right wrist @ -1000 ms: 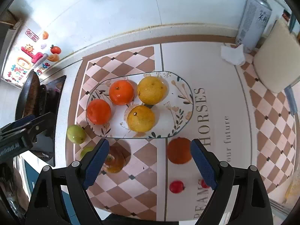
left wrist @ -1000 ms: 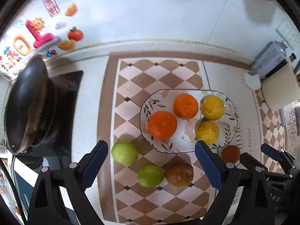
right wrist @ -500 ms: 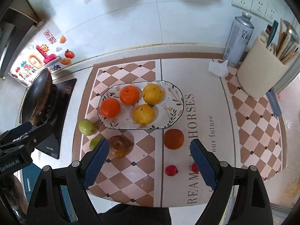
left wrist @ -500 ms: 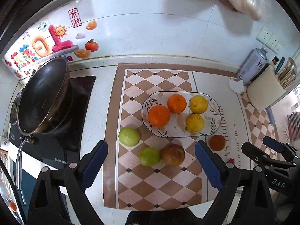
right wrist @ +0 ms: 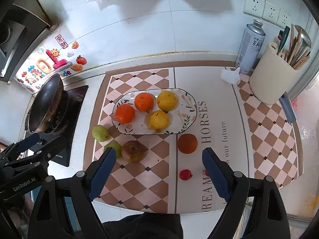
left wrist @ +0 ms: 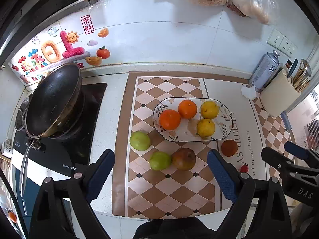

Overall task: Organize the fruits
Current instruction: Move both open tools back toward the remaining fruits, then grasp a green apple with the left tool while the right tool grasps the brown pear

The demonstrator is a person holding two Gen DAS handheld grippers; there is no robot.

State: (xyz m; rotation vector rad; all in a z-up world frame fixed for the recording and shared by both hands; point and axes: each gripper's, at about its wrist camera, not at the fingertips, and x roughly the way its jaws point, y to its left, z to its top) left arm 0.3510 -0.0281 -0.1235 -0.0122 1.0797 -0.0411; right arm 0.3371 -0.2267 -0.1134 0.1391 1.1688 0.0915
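White wall tiles stand behind a kitchen counter, and a checkered mat (left wrist: pixel 159 191) lies on top of it. An oval plate (right wrist: pixel 187 107) with leaf drawings sits on the mat. Four fruits are on the plate: two oranges (right wrist: pixel 125 113) on the left side and two yellow fruits (right wrist: pixel 167 100) on the right side.

More fruit lies on the mat in front of the plate. One green fruit (left wrist: pixel 140 140) sits near the plate's left end. Another green fruit (left wrist: pixel 160 160) touches a brownish apple (left wrist: pixel 183 158). A dark orange fruit (right wrist: pixel 187 143) sits just beside the plate's front edge, over the words printed on the mat. A small red fruit (right wrist: pixel 185 174) lies nearer the counter's front edge.

The left gripper (left wrist: pixel 160 172) is held above the green fruit and the apple. Its jaws are spread wide and hold nothing. The right gripper (right wrist: pixel 159 172) is held above the small red fruit, spread wide too, with nothing in it.

A black pan (left wrist: pixel 53 99) rests on the stove at the left. A spray can (right wrist: pixel 250 47) and a cream holder (right wrist: pixel 273 79) full of utensils stand at the right.
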